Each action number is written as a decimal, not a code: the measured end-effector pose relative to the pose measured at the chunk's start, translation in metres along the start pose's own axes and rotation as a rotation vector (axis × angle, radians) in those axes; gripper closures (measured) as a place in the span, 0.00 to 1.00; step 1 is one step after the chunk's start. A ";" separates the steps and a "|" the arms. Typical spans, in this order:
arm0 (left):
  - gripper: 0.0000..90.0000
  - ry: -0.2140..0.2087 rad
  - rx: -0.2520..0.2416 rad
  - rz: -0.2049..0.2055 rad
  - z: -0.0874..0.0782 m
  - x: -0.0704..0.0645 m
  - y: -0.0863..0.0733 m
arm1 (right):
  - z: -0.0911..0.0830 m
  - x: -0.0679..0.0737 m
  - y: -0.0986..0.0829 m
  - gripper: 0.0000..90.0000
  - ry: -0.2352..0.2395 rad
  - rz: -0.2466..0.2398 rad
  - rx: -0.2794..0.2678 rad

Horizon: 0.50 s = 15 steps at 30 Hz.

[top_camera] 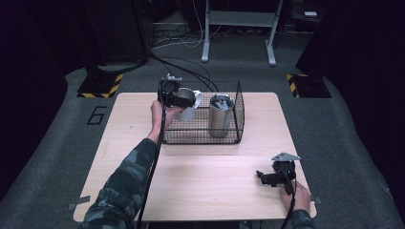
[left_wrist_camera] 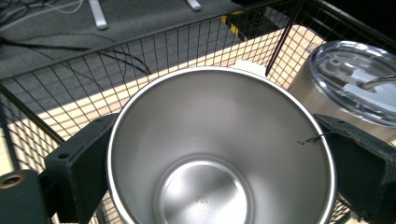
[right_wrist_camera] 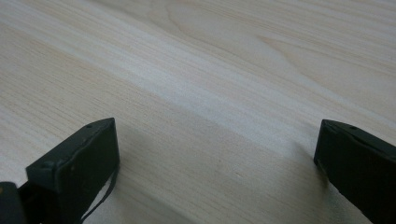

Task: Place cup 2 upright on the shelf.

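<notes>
An open steel cup [top_camera: 189, 103] with a white part at its far rim sits between the jaws of my left gripper [top_camera: 175, 95], at the left end of a black wire basket [top_camera: 200, 140]. The left gripper view looks straight down into the empty cup [left_wrist_camera: 219, 140], with my left gripper [left_wrist_camera: 219, 154] shut on its sides. A lidded steel tumbler [top_camera: 220, 114] stands upright in the basket's right half, and appears again [left_wrist_camera: 355, 88] just right of the cup. My right gripper [top_camera: 262, 177] rests open on the table's near right, nothing between its jaws [right_wrist_camera: 217, 154].
The light wooden table [top_camera: 200, 181] lies between the basket and the near edge. The basket's wire walls [left_wrist_camera: 140, 51] surround the cup closely. Cables and a metal stand's legs [top_camera: 239, 28] are on the grey floor beyond the table.
</notes>
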<state>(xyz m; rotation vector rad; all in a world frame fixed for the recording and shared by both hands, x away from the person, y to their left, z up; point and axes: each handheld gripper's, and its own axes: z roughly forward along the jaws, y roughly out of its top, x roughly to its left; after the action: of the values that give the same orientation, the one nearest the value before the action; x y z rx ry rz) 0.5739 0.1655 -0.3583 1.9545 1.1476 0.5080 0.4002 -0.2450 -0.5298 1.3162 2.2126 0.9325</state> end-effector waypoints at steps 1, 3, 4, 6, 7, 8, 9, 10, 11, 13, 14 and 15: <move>0.06 0.000 0.002 -0.003 0.003 0.000 -0.001 | 0.000 0.000 0.000 0.00 0.000 0.001 0.000; 0.06 0.001 0.012 -0.012 0.009 0.000 -0.003 | 0.000 0.000 0.000 0.00 0.000 0.000 0.000; 0.06 0.003 0.016 -0.020 0.012 -0.001 -0.003 | 0.000 0.000 0.000 0.00 0.000 0.001 0.000; 0.06 0.005 0.030 -0.012 0.016 -0.001 -0.006 | 0.000 0.000 0.000 0.00 0.000 0.000 0.000; 0.06 0.006 0.041 -0.008 0.019 -0.002 -0.007 | 0.000 0.000 0.000 0.00 0.000 0.001 0.000; 0.06 0.009 0.044 -0.015 0.023 -0.003 -0.008 | 0.000 0.000 0.000 0.00 0.000 0.000 0.000; 0.06 0.008 0.052 -0.014 0.027 -0.003 -0.010 | 0.000 0.000 0.000 0.00 0.000 0.001 0.000; 0.06 0.005 0.057 -0.013 0.029 -0.003 -0.012 | 0.000 0.000 0.000 0.00 0.000 0.000 0.000; 0.06 0.009 0.067 -0.017 0.032 -0.004 -0.013 | 0.000 0.000 0.000 0.00 0.000 0.001 0.000; 0.06 0.007 0.081 -0.014 0.037 -0.003 -0.016 | 0.000 0.000 0.000 0.00 0.000 0.000 0.000; 0.06 0.012 0.086 -0.017 0.039 -0.004 -0.017 | 0.000 0.000 0.000 0.00 0.000 0.001 0.000; 0.06 0.013 0.095 -0.011 0.041 -0.003 -0.018 | 0.000 0.000 0.000 0.00 0.000 0.001 0.000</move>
<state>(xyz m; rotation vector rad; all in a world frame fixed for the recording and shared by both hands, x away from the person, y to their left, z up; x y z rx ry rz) 0.5901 0.1503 -0.3967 2.0278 1.2098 0.4690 0.4002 -0.2450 -0.5298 1.3171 2.2121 0.9329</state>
